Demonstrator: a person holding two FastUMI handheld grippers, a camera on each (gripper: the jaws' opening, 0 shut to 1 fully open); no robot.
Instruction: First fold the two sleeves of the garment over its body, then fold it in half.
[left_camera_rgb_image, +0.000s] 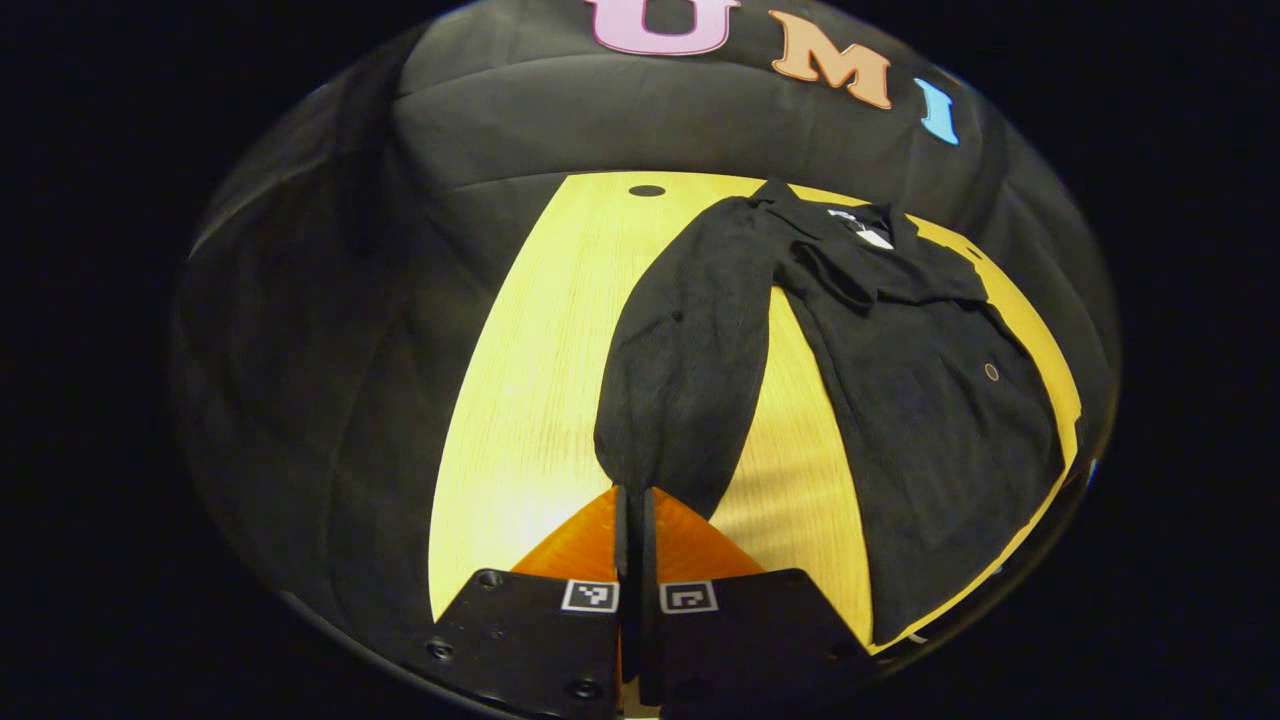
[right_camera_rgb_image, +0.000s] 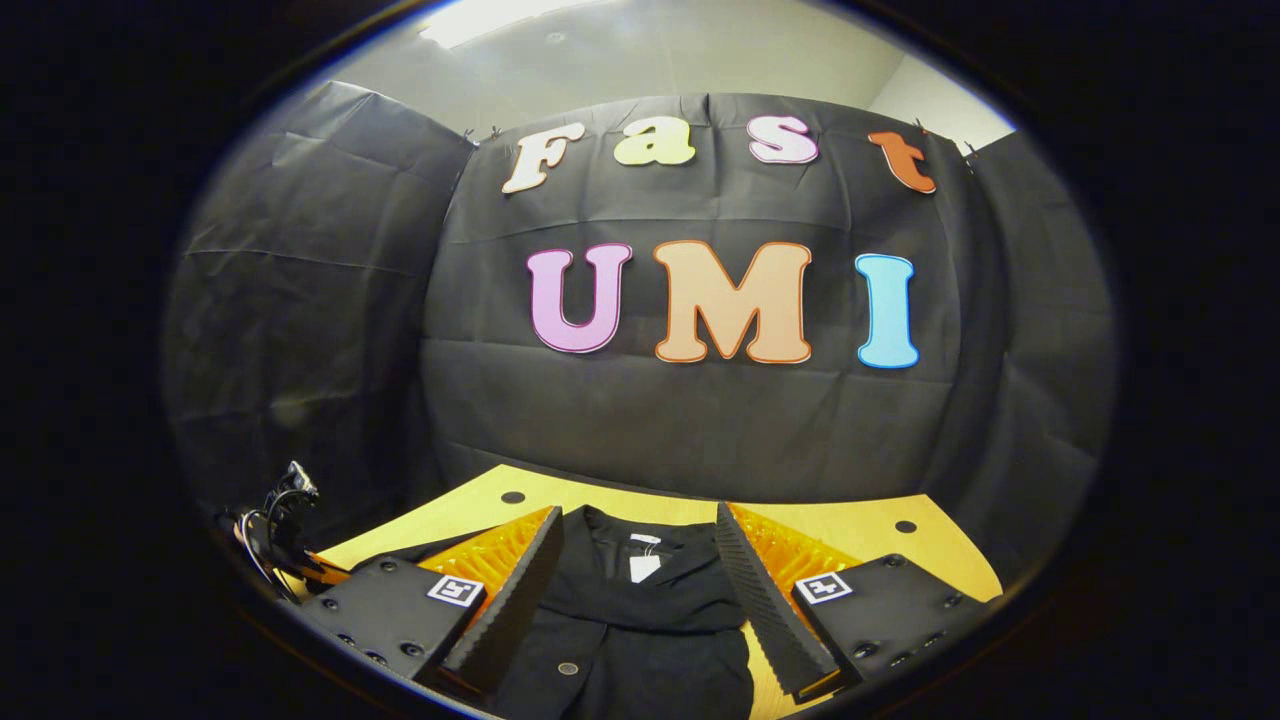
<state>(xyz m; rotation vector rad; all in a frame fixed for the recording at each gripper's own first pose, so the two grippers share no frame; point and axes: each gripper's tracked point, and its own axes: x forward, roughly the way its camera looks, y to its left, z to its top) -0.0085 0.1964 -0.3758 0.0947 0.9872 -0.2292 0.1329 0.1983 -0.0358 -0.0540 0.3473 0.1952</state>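
My left gripper (left_camera_rgb_image: 633, 500) pinches the sleeve (left_camera_rgb_image: 685, 370) end at lower centre, garment (left_camera_rgb_image: 930, 400) right on the worktop (left_camera_rgb_image: 540, 400). My right gripper (right_camera_rgb_image: 640, 580) hangs wide. Next: carry sleeve across the body.

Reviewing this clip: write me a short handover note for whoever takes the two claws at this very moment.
Left claw: fingers closed together at the cuff end of the sleeve, which stretches along the table away from the garment's body; whether cloth is pinched between them I cannot tell.
Right claw: open, holding nothing, poised above the collar.
Garment: a black shirt spread flat on the yellow table, collar toward the booth's wall.
Done: nothing folded yet, judging by this sleeve.
Left: fold this sleeve over the body, then the other sleeve, then fold the shirt in half.
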